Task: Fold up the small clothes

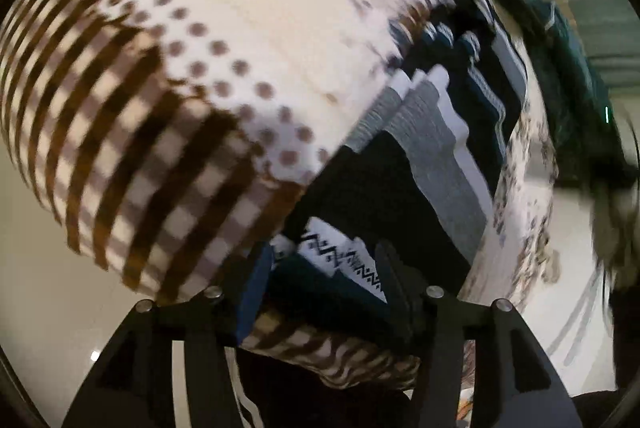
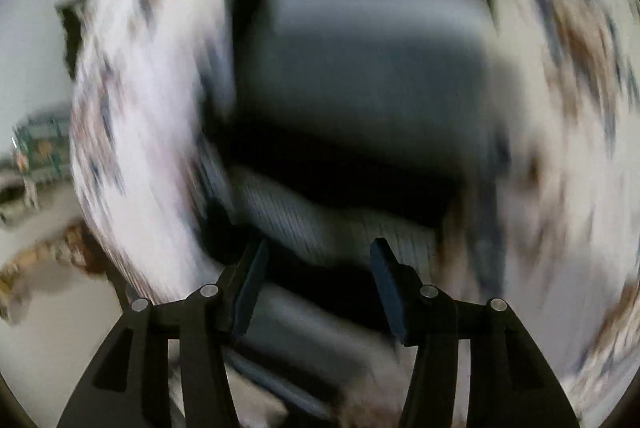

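The right wrist view is smeared almost past reading: a pale printed cloth (image 2: 152, 100) streaks down the left side, a dark grey mass (image 2: 360, 68) fills the middle, and more mottled fabric blurs along the right. What the grey mass is, I cannot tell. The right gripper (image 2: 318, 288) has its jaws standing apart, with ribbed grey fabric showing through the gap (whether they touch it is not clear).

The left wrist view is sharper. A cream garment (image 1: 240, 28) with brown dots and a brown checked band bulges across most of the frame, its far edge cut off at the top. Beside it lies a dark knit garment (image 1: 420, 148) with grey, white and navy stepped bands. The left gripper (image 1: 324, 288) has its fingers spread either side of a fold of this dark knit and the checked cloth beneath, though I cannot say if they pinch it.

Bare pale table (image 1: 40, 268) shows at the lower left edge, and another strip at the lower right.
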### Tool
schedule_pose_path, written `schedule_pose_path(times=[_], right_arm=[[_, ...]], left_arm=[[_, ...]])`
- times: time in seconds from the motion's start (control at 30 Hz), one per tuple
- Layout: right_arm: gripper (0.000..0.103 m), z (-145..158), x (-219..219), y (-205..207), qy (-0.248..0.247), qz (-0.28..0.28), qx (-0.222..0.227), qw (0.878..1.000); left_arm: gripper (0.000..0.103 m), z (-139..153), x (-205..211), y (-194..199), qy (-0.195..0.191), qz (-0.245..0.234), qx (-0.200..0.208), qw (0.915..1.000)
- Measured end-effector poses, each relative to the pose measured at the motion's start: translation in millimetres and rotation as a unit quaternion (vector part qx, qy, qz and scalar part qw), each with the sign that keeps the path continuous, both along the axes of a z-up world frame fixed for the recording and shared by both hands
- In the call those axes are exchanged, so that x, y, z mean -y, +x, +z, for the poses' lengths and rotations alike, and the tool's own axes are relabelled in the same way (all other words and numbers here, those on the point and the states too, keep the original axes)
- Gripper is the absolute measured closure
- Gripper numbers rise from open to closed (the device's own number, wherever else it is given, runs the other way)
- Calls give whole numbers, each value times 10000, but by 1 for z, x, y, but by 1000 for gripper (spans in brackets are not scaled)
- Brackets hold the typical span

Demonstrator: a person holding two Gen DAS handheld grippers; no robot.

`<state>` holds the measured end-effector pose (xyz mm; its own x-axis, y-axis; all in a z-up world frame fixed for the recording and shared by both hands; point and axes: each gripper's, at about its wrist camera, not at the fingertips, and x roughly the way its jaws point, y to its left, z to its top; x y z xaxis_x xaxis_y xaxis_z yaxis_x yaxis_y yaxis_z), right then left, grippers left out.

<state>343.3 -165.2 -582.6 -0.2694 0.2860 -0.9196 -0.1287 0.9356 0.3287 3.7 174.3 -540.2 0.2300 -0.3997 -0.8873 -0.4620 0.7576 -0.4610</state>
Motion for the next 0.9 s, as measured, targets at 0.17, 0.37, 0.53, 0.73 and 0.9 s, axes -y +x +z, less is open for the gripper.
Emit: schedule_pose_path(times=[0.17, 0.37, 0.53, 0.73, 0.9], right_arm=[[48, -60, 52, -157, 163, -408, -1412, 9890], [94, -86, 55, -241, 798, -1089, -1800, 9744], [103, -85, 44, -266, 497, -866, -1604, 9820], [103, -88, 49, -279, 463, -715, -1663, 9824], [61, -52, 77, -239, 598, -841, -1142, 9881]], left_arm=[[99, -5, 19, 3, 536, -307, -205, 9979], [100, 12, 18, -6, 956, -324, -111, 9948], [100, 15, 16, -17, 1087, -288, -142, 9936], [90, 7, 4, -18, 800, -62, -373, 9961], [63, 57, 3, 6, 1008, -202, -238, 9944]])
